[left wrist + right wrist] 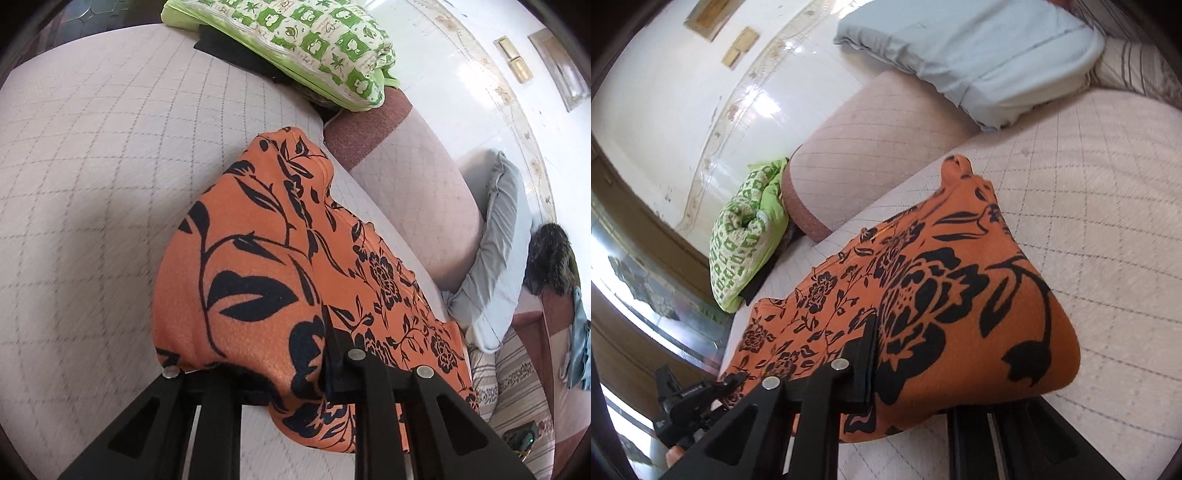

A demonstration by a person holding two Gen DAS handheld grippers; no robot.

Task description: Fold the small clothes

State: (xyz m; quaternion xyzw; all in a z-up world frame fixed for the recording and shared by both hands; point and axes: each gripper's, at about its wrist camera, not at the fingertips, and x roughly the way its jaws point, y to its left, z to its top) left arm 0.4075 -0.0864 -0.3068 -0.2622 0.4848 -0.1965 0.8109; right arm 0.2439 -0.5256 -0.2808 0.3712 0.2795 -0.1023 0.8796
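Both the left claw [295,373] and right claw [905,387] pinch the orange floral garment [258,266]; no writing legible.

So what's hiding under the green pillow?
A flat black thing pokes out from under the green pillow, both lying on the quilted sofa seat. The pillow covers most of it, so what it is cannot be told.
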